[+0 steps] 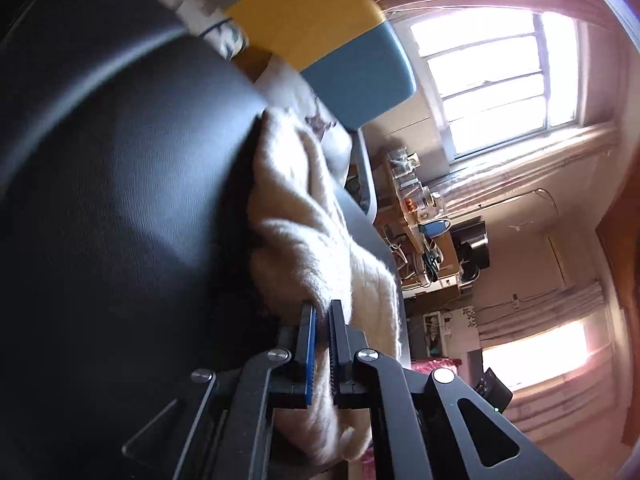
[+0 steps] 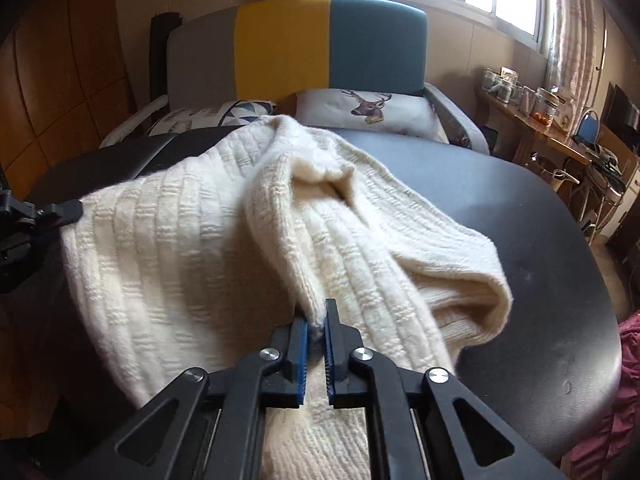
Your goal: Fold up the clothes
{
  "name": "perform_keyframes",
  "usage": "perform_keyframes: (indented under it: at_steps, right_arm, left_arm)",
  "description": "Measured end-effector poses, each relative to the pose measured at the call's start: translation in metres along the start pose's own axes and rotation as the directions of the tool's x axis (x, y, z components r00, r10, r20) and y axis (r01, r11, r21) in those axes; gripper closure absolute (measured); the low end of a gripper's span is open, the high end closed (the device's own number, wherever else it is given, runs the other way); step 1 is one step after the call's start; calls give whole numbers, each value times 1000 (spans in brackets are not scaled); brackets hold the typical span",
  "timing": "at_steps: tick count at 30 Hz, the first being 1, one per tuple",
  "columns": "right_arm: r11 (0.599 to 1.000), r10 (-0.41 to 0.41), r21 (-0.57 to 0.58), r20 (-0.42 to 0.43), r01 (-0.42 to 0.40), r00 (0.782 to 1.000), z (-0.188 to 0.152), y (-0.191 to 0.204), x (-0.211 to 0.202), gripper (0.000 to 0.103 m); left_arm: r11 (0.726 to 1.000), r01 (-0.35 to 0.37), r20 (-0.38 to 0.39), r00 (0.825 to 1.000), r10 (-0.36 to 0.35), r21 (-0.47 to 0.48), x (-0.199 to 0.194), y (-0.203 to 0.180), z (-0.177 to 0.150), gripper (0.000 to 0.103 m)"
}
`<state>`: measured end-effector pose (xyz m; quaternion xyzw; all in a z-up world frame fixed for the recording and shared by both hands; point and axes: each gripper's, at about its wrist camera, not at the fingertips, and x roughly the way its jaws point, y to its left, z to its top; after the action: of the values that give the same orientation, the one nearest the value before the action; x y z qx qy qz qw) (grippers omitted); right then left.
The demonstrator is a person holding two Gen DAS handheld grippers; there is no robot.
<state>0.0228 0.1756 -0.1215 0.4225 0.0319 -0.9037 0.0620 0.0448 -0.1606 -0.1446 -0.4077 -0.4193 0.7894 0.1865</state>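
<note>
Mid-fold, by the look of it: cream sweater (image 2: 248,216) heaped across the dark tabletop (image 2: 540,240) at frame centre, rumpled, no flat fold visible. Right claw (image 2: 317,322) and left claw (image 1: 322,312) each pinched narrow on knit edge.

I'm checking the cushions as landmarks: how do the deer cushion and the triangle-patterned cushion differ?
The deer cushion carries a single brown stag head on a plain pale cover; the triangle-patterned cushion has scattered blue and grey triangles. The deer cushion sits below the sofa's teal panel, the triangle-patterned cushion further left, partly hidden behind the cream sweater. Both lie on the sofa seat.
</note>
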Motion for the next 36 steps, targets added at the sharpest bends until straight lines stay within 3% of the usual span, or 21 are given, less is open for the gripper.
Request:
perform_keyframes:
  at_steps: [2,8,13,17,19,22,24,30,36]
  right_arm:
    - [998,-41,52,-18,42,999,-3,-16,0,97]
    - [969,-52,234,-114,78,992,-20,-69,30,96]
    - [943,6,332,-101,28,995,-24,-87,36,90]
    - [894,59,448,-73,-20,996,-29,-101,31,82]
    - [881,8,473,-27,6,1000,-26,-106,14,82]
    - [904,-69,428,83,27,994,-10,-100,-18,76]
    - [924,5,380,91,-39,996,7,-87,-21,75]
    - [968,155,214,-88,-133,984,62,-5,41,75]
    - [964,264,63,-285,-257,921,116,77,103,75]
  left_arm:
    - [999,-5,24,1000,5,34,-9,-9,10,97]
    - [997,-67,-60,996,68,26,15,-6,1,97]
    - [989,-70,-70,996,61,-130,1,46,-12,79]
    - [972,-57,-57,997,45,-226,-7,71,-16,77]
    - [969,-19,-42,999,9,-247,-5,71,-11,72]
    - [968,25,-33,999,-34,-248,10,58,1,58]
    - [968,50,-48,997,-64,-245,26,46,6,53]
    - [996,10,-118,993,-20,-86,67,2,-9,56]
    - [995,-3,-153,988,-12,-96,82,4,-20,56]
